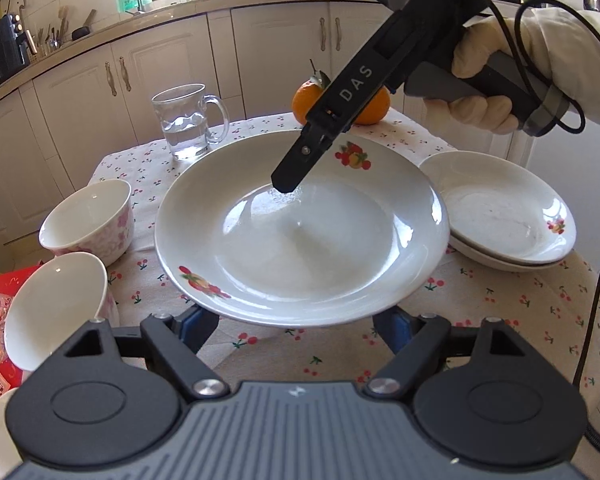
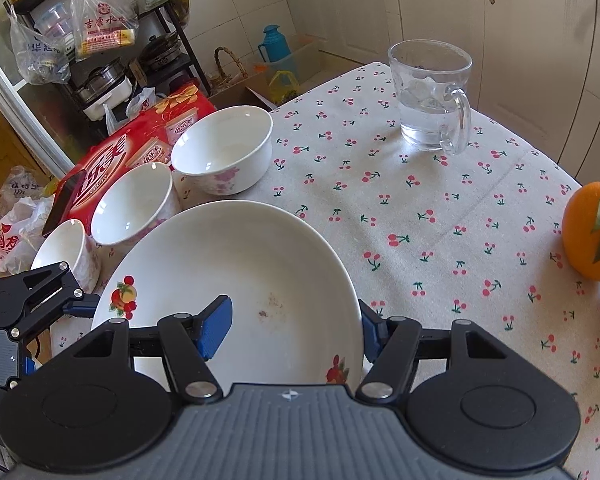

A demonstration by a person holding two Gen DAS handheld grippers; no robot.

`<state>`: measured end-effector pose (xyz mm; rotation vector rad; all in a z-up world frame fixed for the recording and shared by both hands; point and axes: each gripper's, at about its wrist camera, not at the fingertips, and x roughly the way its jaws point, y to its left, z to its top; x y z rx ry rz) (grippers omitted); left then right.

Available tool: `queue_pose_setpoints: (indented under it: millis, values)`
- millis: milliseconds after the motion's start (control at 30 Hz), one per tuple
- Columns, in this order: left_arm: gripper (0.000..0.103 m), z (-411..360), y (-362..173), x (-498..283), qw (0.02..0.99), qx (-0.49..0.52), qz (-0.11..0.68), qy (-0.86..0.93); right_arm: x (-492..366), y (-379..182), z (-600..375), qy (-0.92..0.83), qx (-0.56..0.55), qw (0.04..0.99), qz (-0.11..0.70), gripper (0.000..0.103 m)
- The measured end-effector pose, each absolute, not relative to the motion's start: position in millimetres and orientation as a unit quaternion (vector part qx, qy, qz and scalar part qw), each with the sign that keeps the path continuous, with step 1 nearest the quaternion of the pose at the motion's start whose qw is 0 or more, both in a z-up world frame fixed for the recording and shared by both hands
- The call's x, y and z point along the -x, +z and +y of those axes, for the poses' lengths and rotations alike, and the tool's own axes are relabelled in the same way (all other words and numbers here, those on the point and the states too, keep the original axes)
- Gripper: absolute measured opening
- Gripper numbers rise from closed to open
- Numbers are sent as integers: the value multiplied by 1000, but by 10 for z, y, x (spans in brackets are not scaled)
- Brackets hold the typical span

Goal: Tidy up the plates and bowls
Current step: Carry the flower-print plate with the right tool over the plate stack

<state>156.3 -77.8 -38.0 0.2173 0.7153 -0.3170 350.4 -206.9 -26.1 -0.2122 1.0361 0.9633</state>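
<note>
While bowls [image 1: 86, 220] lined the table's [image 1: 500, 300] left edge, left gripper [image 1: 296, 322] wide under the mid-table plate's [image 1: 300, 240] rim, right gripper [image 2: 292, 332] clamped on it (one pad inside), stacked plates [image 1: 500, 208] by the right edge

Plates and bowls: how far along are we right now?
Done: two stacked plates sit on the table. In hand: the big fruit-print plate is held off the cloth, with the right gripper clamping its rim and the left gripper fingers under its near edge, their grip hidden. Left: probably add that plate to the stack, then nest the three bowls, which stand separately.
</note>
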Motion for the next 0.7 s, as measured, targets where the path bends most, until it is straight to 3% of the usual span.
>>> queue_pose_setpoints:
  millis: [700]
  values:
    - [83, -1469, -313, -1301, 889, -148, 346, -262, -2732, -111, -3137, 356, 51, 807, 469, 70]
